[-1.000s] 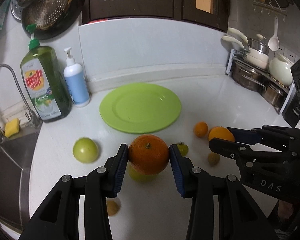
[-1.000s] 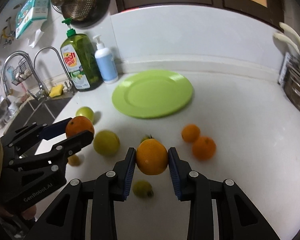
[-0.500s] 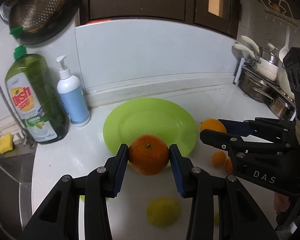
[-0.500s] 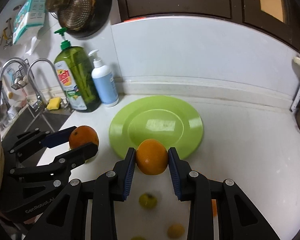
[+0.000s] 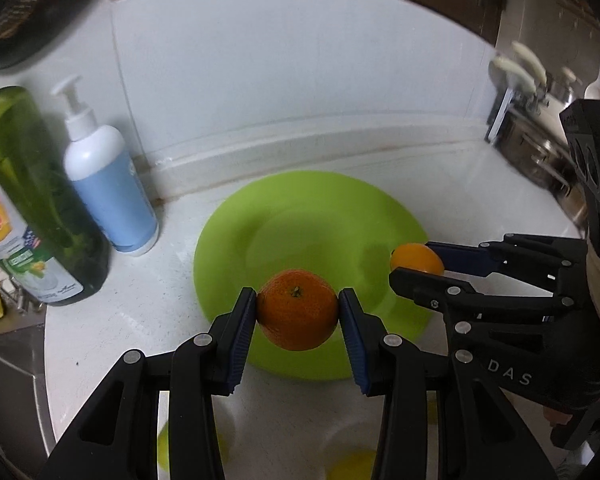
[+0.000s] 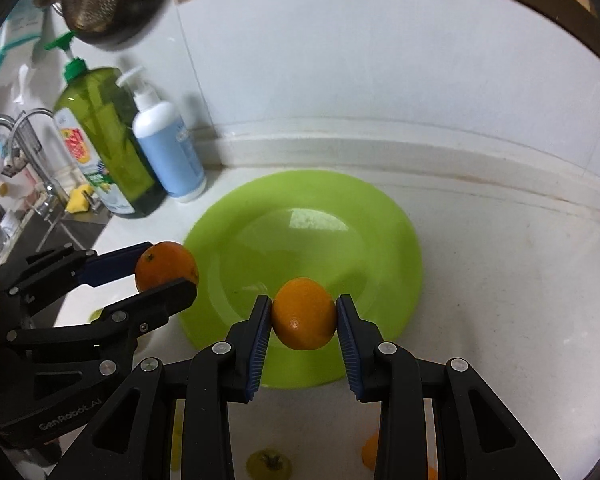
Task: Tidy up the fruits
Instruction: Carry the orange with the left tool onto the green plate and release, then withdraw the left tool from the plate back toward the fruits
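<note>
Oranges ride over the green plate (image 5: 260, 216), none placed yet: left gripper (image 5: 298, 314) pinches one (image 5: 297, 314) at its 6 o'clock rim, right gripper (image 6: 303, 316) pinches another (image 6: 303, 314). Several fruits remain on the tabletop (image 6: 500, 280).

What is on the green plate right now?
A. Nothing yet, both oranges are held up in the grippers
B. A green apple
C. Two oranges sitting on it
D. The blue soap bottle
A: the green plate is bare, while the left gripper clamps one orange and the right gripper clamps the other orange above its near edge.
</note>
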{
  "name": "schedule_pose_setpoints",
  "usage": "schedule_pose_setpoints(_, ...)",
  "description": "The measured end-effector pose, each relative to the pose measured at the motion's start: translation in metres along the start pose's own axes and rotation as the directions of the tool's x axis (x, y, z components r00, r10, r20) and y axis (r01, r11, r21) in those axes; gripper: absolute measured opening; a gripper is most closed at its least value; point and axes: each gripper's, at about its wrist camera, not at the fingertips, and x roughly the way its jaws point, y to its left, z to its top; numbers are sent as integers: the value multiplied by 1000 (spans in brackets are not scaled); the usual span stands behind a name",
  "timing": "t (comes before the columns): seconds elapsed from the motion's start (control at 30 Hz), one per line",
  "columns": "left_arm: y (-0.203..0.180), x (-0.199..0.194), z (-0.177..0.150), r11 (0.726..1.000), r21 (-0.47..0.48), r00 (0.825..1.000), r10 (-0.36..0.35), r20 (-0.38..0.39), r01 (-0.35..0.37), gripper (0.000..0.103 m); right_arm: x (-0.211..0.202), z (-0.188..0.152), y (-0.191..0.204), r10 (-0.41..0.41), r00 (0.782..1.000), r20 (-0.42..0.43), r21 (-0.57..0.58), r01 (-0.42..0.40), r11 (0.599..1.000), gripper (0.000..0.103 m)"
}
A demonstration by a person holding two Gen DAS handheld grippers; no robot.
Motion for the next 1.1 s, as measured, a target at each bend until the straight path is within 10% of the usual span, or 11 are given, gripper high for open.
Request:
schedule_pose_setpoints(0.47, 9, 49, 5, 1000, 11, 991, -4, -132, 6, 42, 49, 4, -10, -14, 994, -113, 8, 15, 1000, 34)
schedule_pose_setpoints(1.1, 12, 36, 8, 1000, -8, 996, 4, -94, -5, 48, 44, 3, -11, -1, 995, -98, 23, 3, 1000, 40)
